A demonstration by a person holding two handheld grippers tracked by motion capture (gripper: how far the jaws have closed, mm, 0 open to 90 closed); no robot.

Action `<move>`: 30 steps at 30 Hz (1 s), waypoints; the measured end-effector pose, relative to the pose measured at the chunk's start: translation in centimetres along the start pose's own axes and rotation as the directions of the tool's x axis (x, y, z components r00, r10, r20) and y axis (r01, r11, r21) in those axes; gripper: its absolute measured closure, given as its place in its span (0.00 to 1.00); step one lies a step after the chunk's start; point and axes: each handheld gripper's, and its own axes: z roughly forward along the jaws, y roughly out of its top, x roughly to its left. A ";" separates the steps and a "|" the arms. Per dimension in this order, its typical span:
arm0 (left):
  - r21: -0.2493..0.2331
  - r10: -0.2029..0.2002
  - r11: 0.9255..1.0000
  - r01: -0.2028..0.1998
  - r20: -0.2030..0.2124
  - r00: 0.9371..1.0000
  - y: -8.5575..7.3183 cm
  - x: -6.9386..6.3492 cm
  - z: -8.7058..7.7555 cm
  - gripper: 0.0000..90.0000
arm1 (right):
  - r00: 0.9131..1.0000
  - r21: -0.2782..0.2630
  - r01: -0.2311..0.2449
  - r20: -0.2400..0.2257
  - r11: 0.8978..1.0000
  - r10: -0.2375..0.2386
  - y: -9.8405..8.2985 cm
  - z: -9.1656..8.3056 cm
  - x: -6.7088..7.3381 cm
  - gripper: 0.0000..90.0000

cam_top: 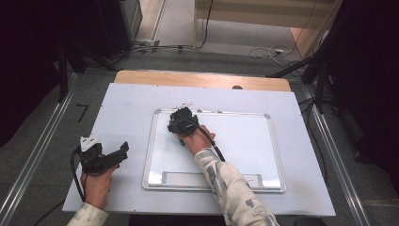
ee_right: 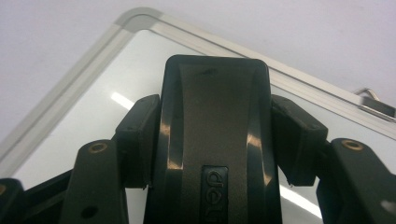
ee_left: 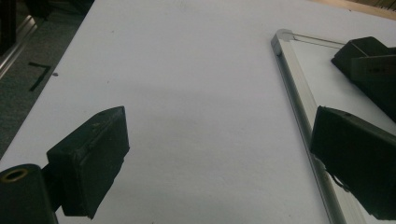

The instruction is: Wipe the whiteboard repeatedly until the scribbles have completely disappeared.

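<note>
A white board (cam_top: 244, 141) with a silver frame lies flat on the pale table cover. My right gripper (cam_top: 181, 118) is over the board's far left corner, shut on a black board eraser (ee_right: 215, 93). In the right gripper view its pads (ee_right: 140, 126) press both long sides of the eraser, which sits just inside the frame's corner (ee_right: 135, 18). My left gripper (cam_top: 123, 150) rests low over the cover, left of the board. Its jaws stand wide open around bare surface (ee_left: 219, 140). The board's left frame (ee_left: 299, 98) runs past its right pad (ee_left: 355, 163).
A pale sheet (cam_top: 127, 108) covers most of the wooden table (cam_top: 202, 79). A shallow tray (cam_top: 211, 179) runs along the board's near edge. A metal hanger (ee_right: 373, 105) sits on the far frame. Floor rails and cables lie around the table.
</note>
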 end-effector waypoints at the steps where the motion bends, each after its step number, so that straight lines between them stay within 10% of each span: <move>1: 0.000 0.001 1.000 -0.001 0.000 1.000 0.0 0.0 0.0 0.06 | 1.000 0.001 0.004 -0.005 1.000 -0.004 0.0 0.0 0.3 0.41; 8: -0.002 0.001 1.000 -0.001 0.001 1.000 0.0 0.0 0.0 0.06 | 0.997 -0.001 0.065 -0.051 0.998 -0.065 -1.5 -1.3 1.8 0.41; 20: -0.005 -0.004 1.000 0.004 -0.004 1.000 -0.1 0.1 -0.2 0.06 | 0.999 0.002 0.019 -0.030 1.000 -0.019 -1.4 -1.1 -0.6 0.41; 30: -0.001 0.000 1.000 0.000 0.000 1.000 0.0 0.0 0.0 0.06 | 0.999 -0.012 0.025 -0.048 1.000 -0.025 -0.7 -0.5 1.0 0.41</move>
